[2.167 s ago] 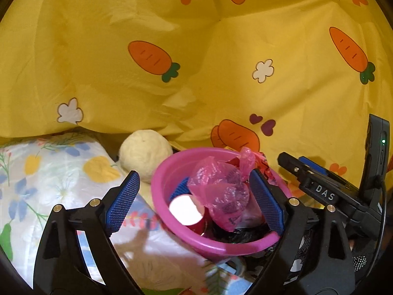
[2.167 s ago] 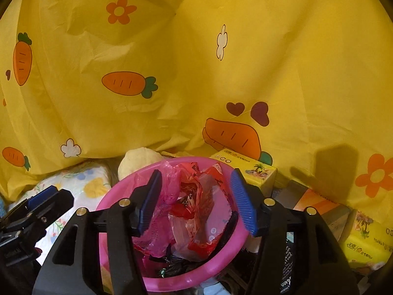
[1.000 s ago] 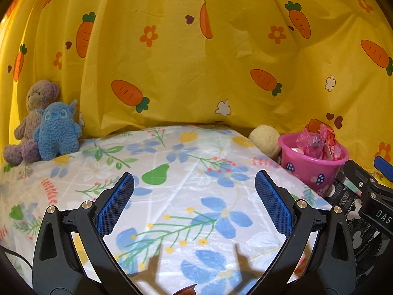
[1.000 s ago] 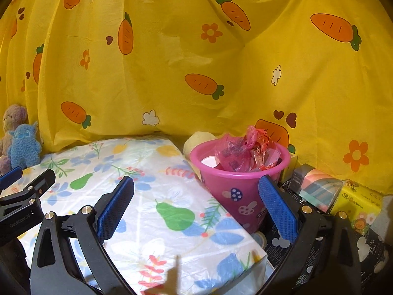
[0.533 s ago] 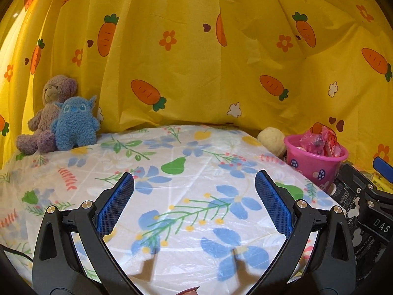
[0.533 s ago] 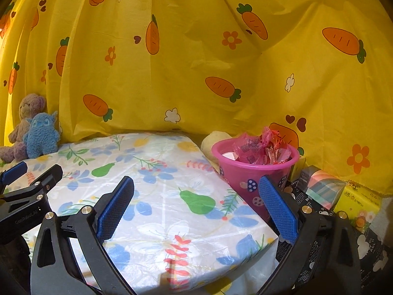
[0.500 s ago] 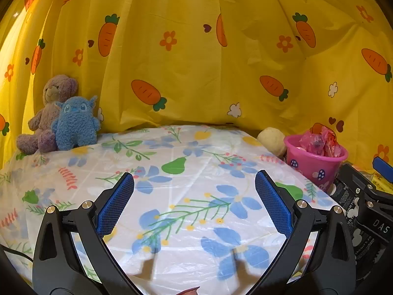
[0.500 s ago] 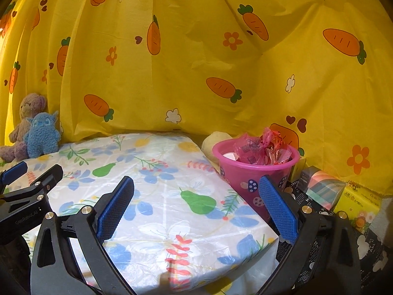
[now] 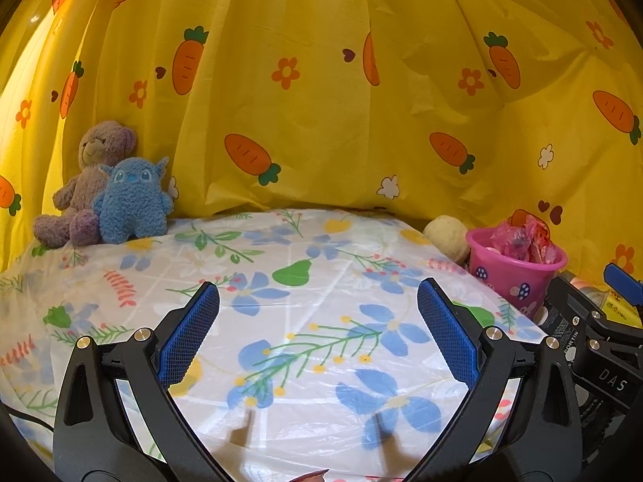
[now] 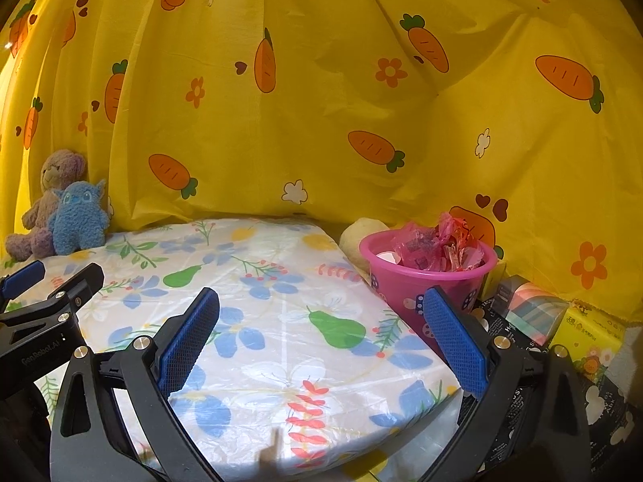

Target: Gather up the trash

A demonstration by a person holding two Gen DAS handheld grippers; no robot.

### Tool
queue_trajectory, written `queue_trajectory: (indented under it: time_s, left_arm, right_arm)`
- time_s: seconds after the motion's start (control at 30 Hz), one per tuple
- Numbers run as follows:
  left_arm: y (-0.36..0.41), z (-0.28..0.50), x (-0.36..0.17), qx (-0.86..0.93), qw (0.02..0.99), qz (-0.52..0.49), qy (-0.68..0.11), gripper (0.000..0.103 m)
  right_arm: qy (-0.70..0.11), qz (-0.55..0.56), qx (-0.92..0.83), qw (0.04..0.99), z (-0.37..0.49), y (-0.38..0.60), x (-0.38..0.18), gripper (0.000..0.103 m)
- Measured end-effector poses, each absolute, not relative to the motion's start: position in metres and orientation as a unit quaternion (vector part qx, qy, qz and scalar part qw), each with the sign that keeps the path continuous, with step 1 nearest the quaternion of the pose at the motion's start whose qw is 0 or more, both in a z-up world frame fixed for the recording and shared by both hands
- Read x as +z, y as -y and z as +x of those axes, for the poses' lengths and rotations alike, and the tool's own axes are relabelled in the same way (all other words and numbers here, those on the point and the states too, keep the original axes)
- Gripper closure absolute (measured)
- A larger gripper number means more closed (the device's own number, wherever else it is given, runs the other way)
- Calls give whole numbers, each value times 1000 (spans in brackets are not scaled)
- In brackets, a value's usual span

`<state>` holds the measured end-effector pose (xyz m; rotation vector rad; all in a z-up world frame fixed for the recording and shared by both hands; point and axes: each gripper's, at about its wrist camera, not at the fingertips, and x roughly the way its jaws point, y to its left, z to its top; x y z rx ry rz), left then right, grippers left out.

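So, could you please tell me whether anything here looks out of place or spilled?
Nothing is spilled. The pink bucket stands upright beside the floral table, though its wrappers are heaped above the rim.

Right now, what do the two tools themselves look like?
Both match. The left tool and right tool have black plastic frames with cut-out slots, silver screws and blue textured finger pads. White lettering marks their sides: "DAS" on the right, "GenRobot.AI" on the left.

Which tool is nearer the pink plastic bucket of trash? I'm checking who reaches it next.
Right. The right tool has the pink plastic bucket just beyond its right finger; the left tool sits farther left over the floral table cover.
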<state>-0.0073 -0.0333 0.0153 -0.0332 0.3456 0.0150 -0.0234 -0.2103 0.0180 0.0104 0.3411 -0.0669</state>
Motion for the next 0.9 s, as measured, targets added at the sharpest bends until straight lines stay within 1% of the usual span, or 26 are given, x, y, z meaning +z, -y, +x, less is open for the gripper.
queue_trajectory:
  time_s: [0.9]
  left_arm:
    - [38,-5,18,-6,985,-19,-172,6]
  right_arm:
    - [-172,5,-32,985,-23,209,18,6]
